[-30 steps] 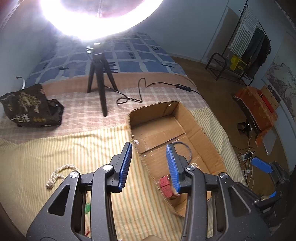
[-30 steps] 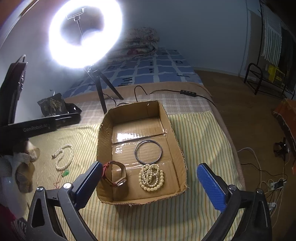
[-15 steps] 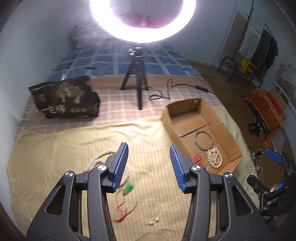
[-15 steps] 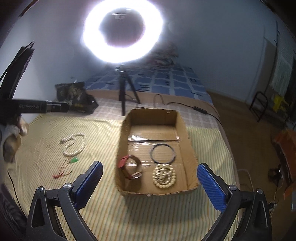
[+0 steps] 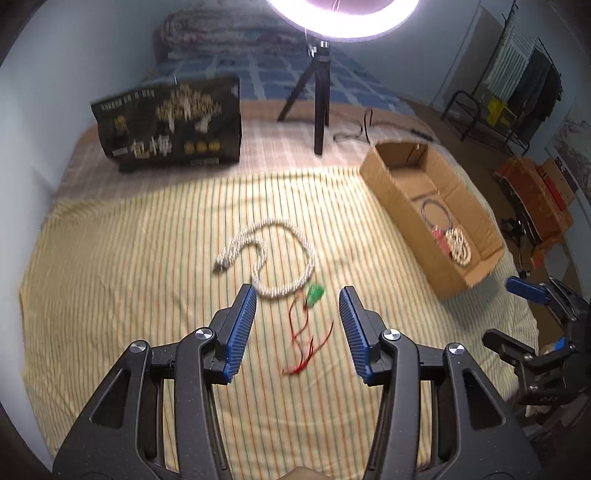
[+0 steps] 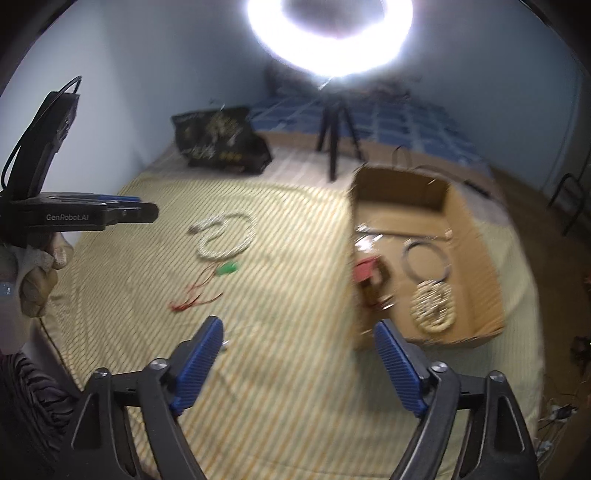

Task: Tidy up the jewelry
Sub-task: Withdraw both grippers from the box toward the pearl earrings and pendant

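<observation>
Ring light (image 5: 343,18) glares over striped bed (image 5: 147,258).

Both grippers hover empty with jaws spread wide — left gripper (image 5: 297,325) and right gripper (image 6: 299,363).

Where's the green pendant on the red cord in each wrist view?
Left wrist: green pendant lies on the striped sheet at centre, just ahead of the open left gripper, touching the pearl necklace.
Right wrist: pendant sits left of centre, just below the necklace, left of the cardboard box.
Shared landmark: the cardboard box, right of the pendant in both.
</observation>
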`<state>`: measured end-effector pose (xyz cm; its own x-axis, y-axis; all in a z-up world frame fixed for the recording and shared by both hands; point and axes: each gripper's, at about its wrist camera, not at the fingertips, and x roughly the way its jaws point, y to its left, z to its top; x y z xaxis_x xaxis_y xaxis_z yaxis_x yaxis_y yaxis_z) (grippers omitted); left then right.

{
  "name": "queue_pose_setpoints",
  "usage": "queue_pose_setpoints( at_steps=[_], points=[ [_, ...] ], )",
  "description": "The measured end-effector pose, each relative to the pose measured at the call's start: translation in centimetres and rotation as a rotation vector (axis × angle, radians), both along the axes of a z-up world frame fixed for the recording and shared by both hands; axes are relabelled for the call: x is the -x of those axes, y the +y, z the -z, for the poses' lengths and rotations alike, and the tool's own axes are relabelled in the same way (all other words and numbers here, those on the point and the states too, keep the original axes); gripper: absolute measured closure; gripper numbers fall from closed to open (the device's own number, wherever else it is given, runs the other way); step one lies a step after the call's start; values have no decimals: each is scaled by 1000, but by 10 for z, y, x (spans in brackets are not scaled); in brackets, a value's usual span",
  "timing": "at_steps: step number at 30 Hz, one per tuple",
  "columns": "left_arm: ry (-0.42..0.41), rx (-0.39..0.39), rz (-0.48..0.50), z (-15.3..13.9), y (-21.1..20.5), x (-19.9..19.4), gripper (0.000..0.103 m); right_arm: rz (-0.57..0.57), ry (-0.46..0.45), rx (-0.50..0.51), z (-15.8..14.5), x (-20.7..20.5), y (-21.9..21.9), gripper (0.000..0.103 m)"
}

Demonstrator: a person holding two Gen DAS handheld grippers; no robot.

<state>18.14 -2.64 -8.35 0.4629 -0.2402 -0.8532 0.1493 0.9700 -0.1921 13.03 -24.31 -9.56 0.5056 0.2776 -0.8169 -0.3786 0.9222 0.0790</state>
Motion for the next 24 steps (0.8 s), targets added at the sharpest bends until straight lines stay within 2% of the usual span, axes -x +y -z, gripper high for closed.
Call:
queue_pose_setpoints(
  at_steps=[3, 8, 13, 18, 20, 24],
  points=[
    [53, 17, 2, 16, 5, 1, 55, -32, 49, -14, 15, 3, 14, 28],
    [95, 27, 11, 33, 7, -2, 55, -105, 102, -17, 38, 8, 41, 38],
    [135, 33, 40, 51, 1, -4, 55, -198, 164, 14, 63, 17, 66, 63],
    [156, 18, 74, 62, -8, -4, 57, -244, 213, -3, 77, 20, 79, 71],
    [164, 15, 77, 65, -10, -6, 62, -236, 210, 8, 80, 19, 81, 72],
    [175, 13, 79, 70, -11, -10, 62, -209, 197, 39, 82, 13, 75, 78]
  ],
)
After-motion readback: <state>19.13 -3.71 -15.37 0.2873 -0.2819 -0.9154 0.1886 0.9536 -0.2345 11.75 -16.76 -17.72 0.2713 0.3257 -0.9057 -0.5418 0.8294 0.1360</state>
